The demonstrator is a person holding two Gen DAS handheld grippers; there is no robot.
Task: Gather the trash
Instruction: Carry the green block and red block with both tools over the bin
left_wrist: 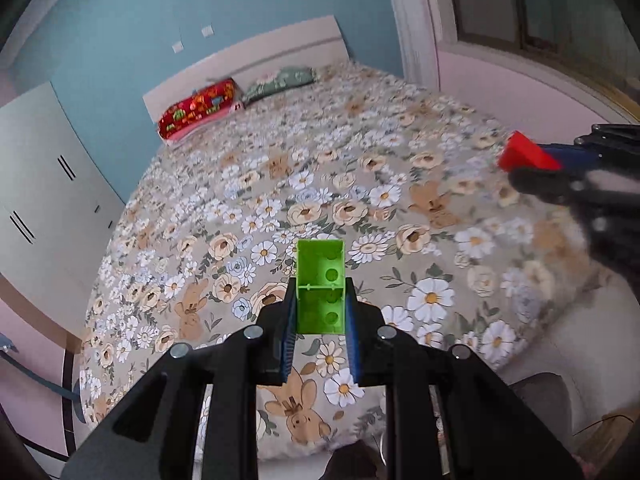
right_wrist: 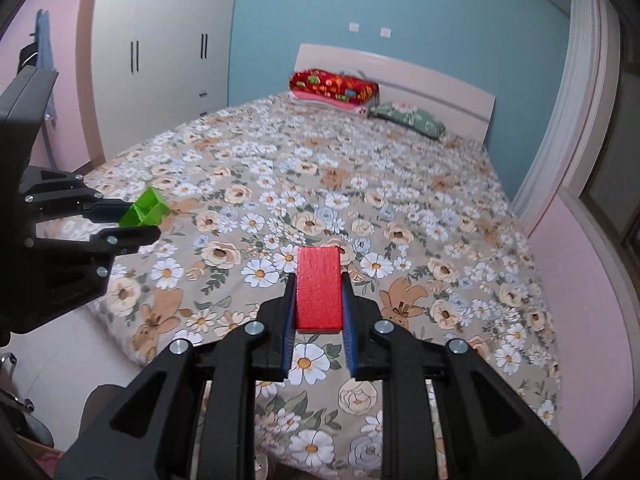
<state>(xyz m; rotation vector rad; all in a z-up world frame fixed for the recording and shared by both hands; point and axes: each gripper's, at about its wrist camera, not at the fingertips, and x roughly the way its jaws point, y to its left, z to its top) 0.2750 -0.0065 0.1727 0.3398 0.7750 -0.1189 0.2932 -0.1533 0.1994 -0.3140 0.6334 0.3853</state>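
My left gripper (left_wrist: 320, 304) is shut on a green hollow block (left_wrist: 321, 285) with round holes, held above the foot of the flowered bed (left_wrist: 360, 168). The same gripper and green block (right_wrist: 145, 213) show at the left in the right wrist view. My right gripper (right_wrist: 319, 304) is shut on a red flat block (right_wrist: 319, 289), also held above the bed (right_wrist: 360, 184). The red block (left_wrist: 526, 156) shows at the right edge of the left wrist view, in the blurred right gripper.
A red patterned pillow (right_wrist: 334, 87) and a green pillow (right_wrist: 408, 117) lie by the white headboard (right_wrist: 400, 76). A white wardrobe (right_wrist: 160, 52) stands left of the bed. A window frame (right_wrist: 592, 120) runs along the right side.
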